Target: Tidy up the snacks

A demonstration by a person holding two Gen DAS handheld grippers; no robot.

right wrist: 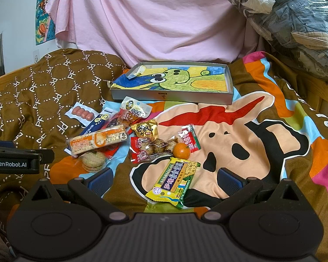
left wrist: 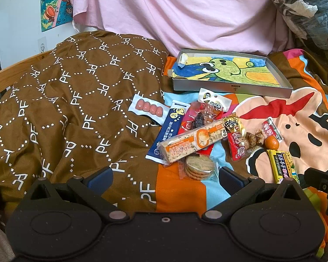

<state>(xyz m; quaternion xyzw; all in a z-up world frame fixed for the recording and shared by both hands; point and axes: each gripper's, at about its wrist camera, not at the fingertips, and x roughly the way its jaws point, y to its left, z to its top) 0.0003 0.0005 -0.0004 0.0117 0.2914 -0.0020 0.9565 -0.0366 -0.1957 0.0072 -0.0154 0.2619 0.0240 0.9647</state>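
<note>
- Presently, the snacks lie in a loose heap on the cartoon bedspread (right wrist: 240, 135), just short of the shallow grey box (right wrist: 172, 99) lined with a frog drawing, which stands nearer the pink-sheeted far side of the bed.
- Right gripper (right wrist: 164, 180): jaws spread wide, holding nothing. The yellow cracker packet (right wrist: 175, 181) lies directly ahead between its fingertips, long axis running diagonally from near-left to far-right across the jaw line.
- Left gripper (left wrist: 165, 178): jaws equally wide, holding nothing. The clear-wrapped round biscuits (left wrist: 199, 167) lie just ahead, toward its right finger, partly under the long orange-and-white cracker bar (left wrist: 194, 142), which runs diagonally.
- Judgement: the right gripper is nearer the yellow packet, the left nearer the biscuits; the yellow packet is the more likely pick, and a wrist turn to close across its short width seems needed.
- Both grippers are held low over the near edge of the bed, pointing at the box.
- A small mandarin (right wrist: 181, 150) sits just beyond the yellow packet.
</note>
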